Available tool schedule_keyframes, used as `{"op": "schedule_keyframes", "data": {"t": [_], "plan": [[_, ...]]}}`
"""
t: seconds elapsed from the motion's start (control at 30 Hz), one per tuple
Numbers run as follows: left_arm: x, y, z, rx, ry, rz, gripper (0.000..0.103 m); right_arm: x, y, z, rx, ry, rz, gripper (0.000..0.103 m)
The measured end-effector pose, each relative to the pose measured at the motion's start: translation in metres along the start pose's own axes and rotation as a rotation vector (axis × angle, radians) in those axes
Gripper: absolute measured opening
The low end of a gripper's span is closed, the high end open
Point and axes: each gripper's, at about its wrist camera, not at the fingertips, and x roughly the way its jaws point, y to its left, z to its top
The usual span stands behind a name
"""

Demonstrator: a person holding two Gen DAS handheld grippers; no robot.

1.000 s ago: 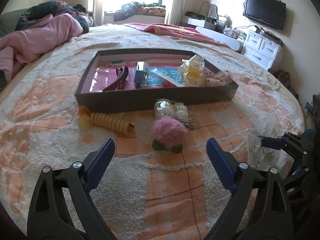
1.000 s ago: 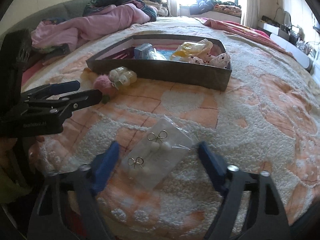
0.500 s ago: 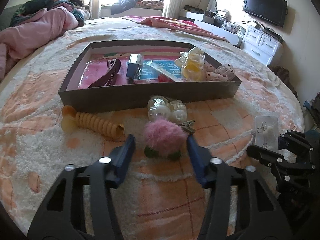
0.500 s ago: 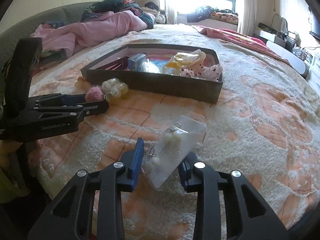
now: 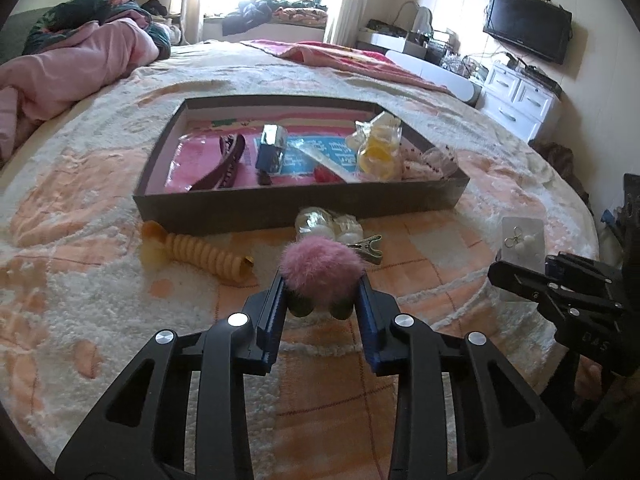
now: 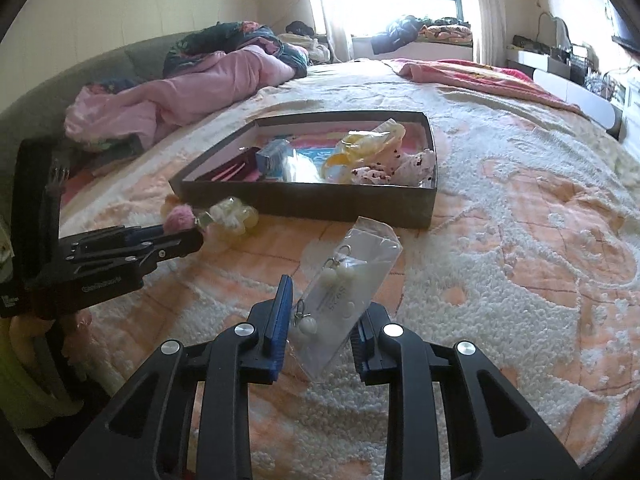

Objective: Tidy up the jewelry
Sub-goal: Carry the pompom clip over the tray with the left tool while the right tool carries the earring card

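**A:** status?

**B:** L gripper [image 5: 322,300] is pinching the pink pom-pom hair clip [image 5: 320,270], blue pads pressed on both flanks. It sits on the blanket [image 5: 100,300], just short of the gray tray [image 5: 280,206]. R gripper [image 6: 320,320] is clamped on the earring packet [image 6: 344,280]: clear sleeve, pearl drops on a white card, gripped at its near end, far end tilted up toward the tray.

**A:** risks?

**B:** My read: pom-pom is fluff. I'm prob squeezing fur, not the core, so it could slip out on the lift. Its metal clip [image 5: 366,248] lies just beside the clear bead scrunchie [image 5: 330,226]. Can't tell if they're touching; if so, it may snag and drag that along. The sleeve is slick and floppy, held at one end only, so it could pivot or slide out if I swing fast.

**A:** room to move?

**B:** Tray's near wall stands between both items and the inside, so both need lifting over the rim. Tray's R half is crowded w/ yellow bags [image 5: 378,148]; pink floor at L, past the maroon claw clip [image 5: 224,164], looks open. Yellow spiral hair tie [image 5: 200,252] lies L of my path, apart. The grippers are near each other, so go one at a time.
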Motion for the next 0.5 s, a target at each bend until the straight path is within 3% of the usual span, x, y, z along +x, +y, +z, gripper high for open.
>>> {"op": "schedule_keyframes", "data": {"t": [0.5], "plan": [[-0.018, 0.019, 0.021, -0.050, -0.069, 0.025, 0.024, 0.003, 0.003, 0.031, -0.013, -0.036, 0.039, 0.025]]}}
